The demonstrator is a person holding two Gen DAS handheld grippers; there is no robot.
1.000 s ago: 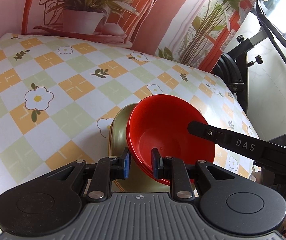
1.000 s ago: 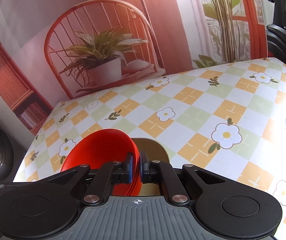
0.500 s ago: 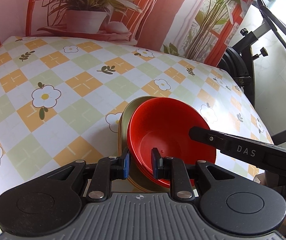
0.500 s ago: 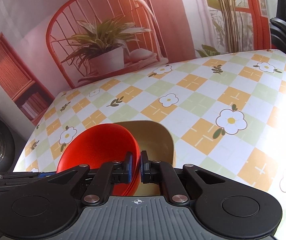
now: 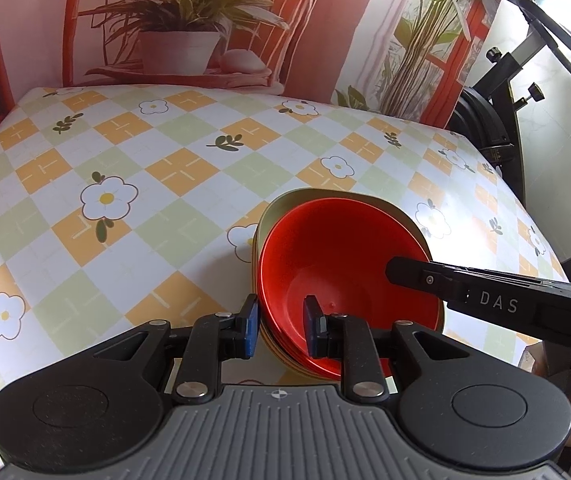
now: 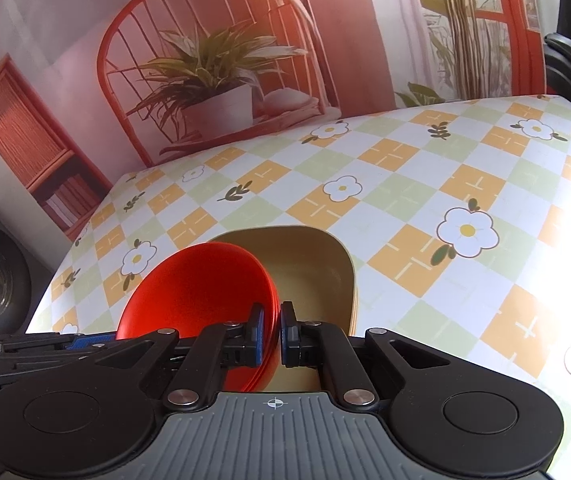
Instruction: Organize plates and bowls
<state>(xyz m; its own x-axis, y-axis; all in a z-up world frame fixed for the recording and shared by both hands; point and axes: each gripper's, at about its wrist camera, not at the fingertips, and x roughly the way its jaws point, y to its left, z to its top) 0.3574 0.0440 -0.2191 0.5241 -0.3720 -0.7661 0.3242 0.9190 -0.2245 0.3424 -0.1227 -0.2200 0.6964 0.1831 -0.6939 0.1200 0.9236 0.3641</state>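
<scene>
1. I'm holding the stack of red bowls (image 5: 341, 264) from both sides: left gripper (image 5: 279, 326) is straddling the near rim, jaws partly parted, pads apparently not yet biting; right gripper (image 6: 271, 330) is pinched narrow on the opposite rim.
2. The bowls are sitting in the olive-yellow plates (image 6: 317, 264), off to one side, on the checkered floral tablecloth (image 5: 125, 184).
3. I'm judging the step as seating the bowls centred (they look tilted in the right wrist view).
4. I'm keeping both rims level while lowering, or the stack slides.
5. I'm releasing one side at a time, pulling straight back so a pad doesn't drag the rim.
</scene>
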